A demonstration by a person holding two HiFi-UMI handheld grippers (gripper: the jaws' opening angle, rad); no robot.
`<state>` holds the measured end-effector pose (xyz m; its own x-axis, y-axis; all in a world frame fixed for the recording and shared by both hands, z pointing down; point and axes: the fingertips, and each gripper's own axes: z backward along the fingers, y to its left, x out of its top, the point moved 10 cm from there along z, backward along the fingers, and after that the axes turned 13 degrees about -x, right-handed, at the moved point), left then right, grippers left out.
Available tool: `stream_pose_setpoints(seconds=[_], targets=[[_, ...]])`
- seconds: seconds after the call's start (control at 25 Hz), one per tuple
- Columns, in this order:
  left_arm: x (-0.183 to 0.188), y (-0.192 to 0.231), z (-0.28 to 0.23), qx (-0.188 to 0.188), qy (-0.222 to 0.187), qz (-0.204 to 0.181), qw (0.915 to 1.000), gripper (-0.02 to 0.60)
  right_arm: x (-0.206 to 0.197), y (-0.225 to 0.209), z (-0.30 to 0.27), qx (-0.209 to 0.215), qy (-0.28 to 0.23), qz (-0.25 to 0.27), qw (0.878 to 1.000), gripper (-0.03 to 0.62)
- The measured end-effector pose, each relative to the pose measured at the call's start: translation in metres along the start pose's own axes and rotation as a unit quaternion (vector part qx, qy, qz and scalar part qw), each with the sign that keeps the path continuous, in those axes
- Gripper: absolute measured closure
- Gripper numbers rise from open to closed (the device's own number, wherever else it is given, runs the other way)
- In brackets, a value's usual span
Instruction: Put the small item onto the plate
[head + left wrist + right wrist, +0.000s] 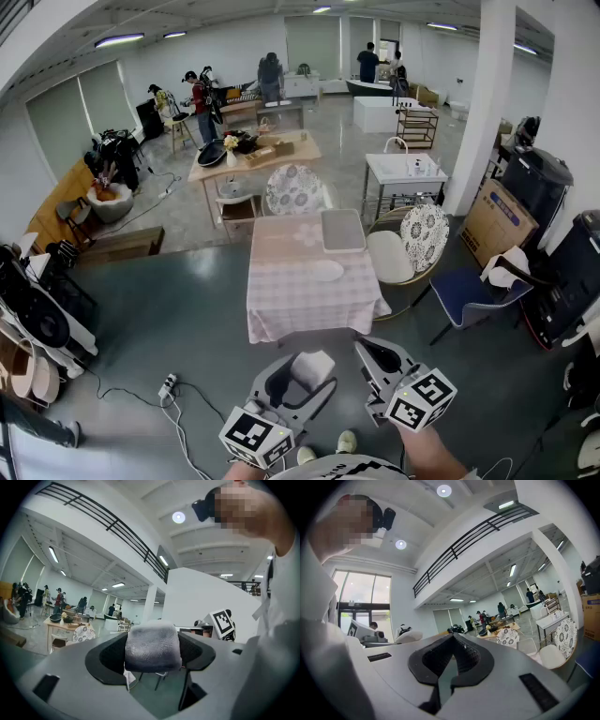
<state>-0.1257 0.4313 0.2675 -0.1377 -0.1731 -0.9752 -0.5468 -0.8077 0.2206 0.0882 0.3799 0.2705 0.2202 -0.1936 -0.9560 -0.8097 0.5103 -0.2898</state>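
Two grippers, both level over the floor, short of the checkered worktop [291, 305]. Left gripper [306, 372]: clamped on small grey item [153, 646], carried in the air. Right gripper [452, 638]: jaws together, nothing between. One white plate [325, 271] on worktop near grey tray [342, 230], well apart from the item

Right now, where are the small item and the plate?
small item [152, 646]: left gripper view, middle of its grey face.
plate [328, 271]: head view, its bare white middle.
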Motion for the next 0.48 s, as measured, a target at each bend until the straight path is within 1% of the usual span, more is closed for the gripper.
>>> stream_pose_setpoints(seconds=[0.36, 0.48], targets=[[-0.003, 0.005, -0.017, -0.001, 0.004, 0.003, 1.0, 0.265, 0.001, -0.016, -0.006, 0.003, 0.003, -0.001, 1.0, 0.582], [-0.002, 0.006, -0.021, -0.002, 0.006, 0.005, 1.0, 0.265, 0.002, -0.019, -0.005, 0.01, 0.005, -0.013, 1.0, 0.582]])
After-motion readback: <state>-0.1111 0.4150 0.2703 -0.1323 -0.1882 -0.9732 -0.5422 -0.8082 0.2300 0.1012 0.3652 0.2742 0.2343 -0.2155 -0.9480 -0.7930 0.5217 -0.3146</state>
